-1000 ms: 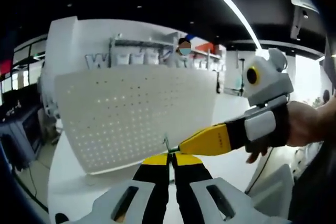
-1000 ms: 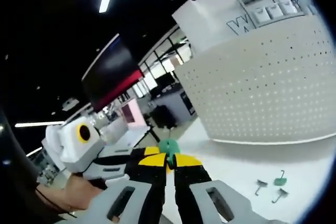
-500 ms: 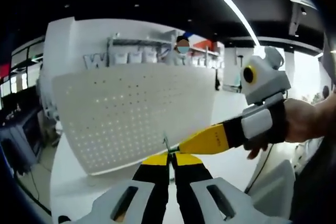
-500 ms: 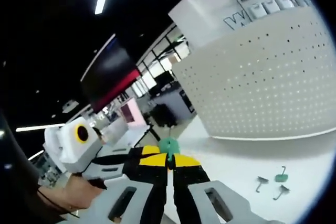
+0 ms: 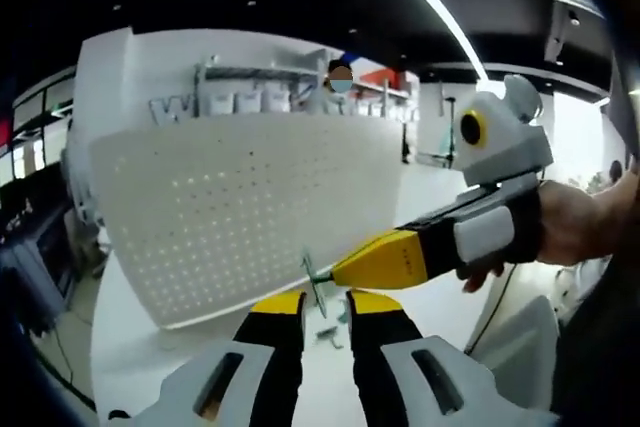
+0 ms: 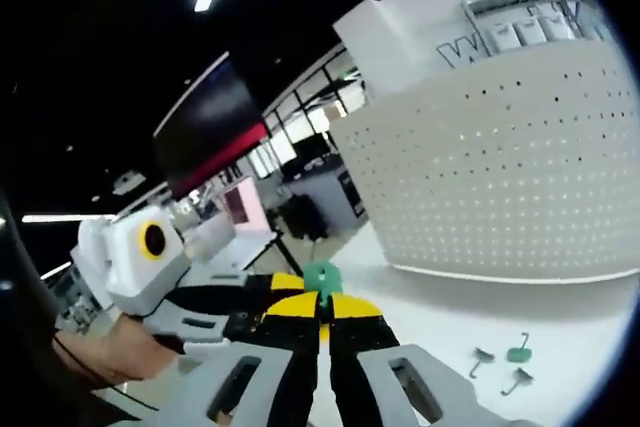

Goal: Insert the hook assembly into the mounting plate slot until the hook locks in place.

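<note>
1. White tabletop (image 6: 470,322) in an open hall, overhead strip lights, shelving behind; upright white perforated mounting plate (image 5: 250,207) standing on it, facing both grippers.
2. Changed since half a second ago: left gripper (image 5: 326,299) jaws, formerly pressed together on the hook's wire, now parted with a clear gap.
3. Right gripper (image 6: 322,305) remains clenched on the hook assembly (image 6: 321,278); green head protruding above the yellow tips in the right gripper view.
4. Same hook seen in the left gripper view as a thin wire with a small end piece, standing off the tip of the right gripper's yellow jaw, in front of the plate's lower edge and not touching it.
5. Judgement: hand-over complete; hook carried by the right gripper alone. Insertion into a plate slot not yet begun; hook not locked.
6. Right gripper view adds: three spare hooks (image 6: 503,361) lying on the table near the plate's base, one with a green head; also the left gripper and holding hand entering from the left.
7. Left gripper view adds: the wire end of the held hook, the hand (image 5: 570,232) holding the right gripper, and a person behind the plate.
8. Spare hooks faintly visible through the left jaws' gap; detail too blurred to confirm.
</note>
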Motion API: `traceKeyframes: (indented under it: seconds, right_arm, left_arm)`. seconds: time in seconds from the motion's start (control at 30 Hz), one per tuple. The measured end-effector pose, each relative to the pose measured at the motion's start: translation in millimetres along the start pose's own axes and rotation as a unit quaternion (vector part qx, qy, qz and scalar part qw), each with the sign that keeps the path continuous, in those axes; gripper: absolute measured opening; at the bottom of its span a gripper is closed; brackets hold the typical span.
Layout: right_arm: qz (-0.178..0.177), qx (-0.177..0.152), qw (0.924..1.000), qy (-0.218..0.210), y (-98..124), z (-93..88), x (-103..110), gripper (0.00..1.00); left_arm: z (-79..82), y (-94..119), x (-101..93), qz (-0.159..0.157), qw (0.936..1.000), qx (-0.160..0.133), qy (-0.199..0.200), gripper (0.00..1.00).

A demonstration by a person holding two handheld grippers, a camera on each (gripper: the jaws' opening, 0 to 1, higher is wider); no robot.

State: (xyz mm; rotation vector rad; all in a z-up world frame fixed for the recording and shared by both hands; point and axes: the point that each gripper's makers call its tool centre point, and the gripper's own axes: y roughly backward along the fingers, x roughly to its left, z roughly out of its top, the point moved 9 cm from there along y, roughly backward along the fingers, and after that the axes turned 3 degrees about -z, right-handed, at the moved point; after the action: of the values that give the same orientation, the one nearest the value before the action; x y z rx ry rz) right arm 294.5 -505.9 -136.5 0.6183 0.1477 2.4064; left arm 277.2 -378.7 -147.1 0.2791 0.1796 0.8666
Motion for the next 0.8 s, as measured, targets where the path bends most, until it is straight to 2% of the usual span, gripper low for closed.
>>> traceKeyframes:
  seconds: [0.13, 0.23, 0.43, 0.6, 0.8]
  right_arm:
    - [-0.005, -0.001, 0.9998, 0.017, 0.0, 0.9, -1.4, 0.00]
    - [-0.006, 0.000, 0.9997, 0.025, -0.1, 1.4, -2.5, 0.00]
    - [-0.007, 0.005, 0.9992, 0.039, -0.6, 0.1, -2.4, 0.00]
    - [-0.008, 0.007, 0.9987, 0.049, -0.4, -0.1, -2.4, 0.00]
    - [-0.011, 0.007, 0.9982, 0.059, -0.3, 0.4, -3.5, 0.00]
  left_arm:
    - [-2.3, -1.3, -1.7, -0.010, 0.9998, 0.002, 0.016, 0.32]
    - [-2.9, -0.4, -1.7, -0.002, 0.9999, -0.001, 0.012, 0.40]
    - [-3.2, -1.0, -4.2, -0.009, 0.9998, -0.001, 0.019, 0.62]
    - [-4.7, -0.5, -5.8, -0.009, 0.9999, 0.005, 0.014, 0.72]
    - [-3.0, -0.1, -9.4, -0.024, 0.9992, -0.009, 0.031, 0.88]
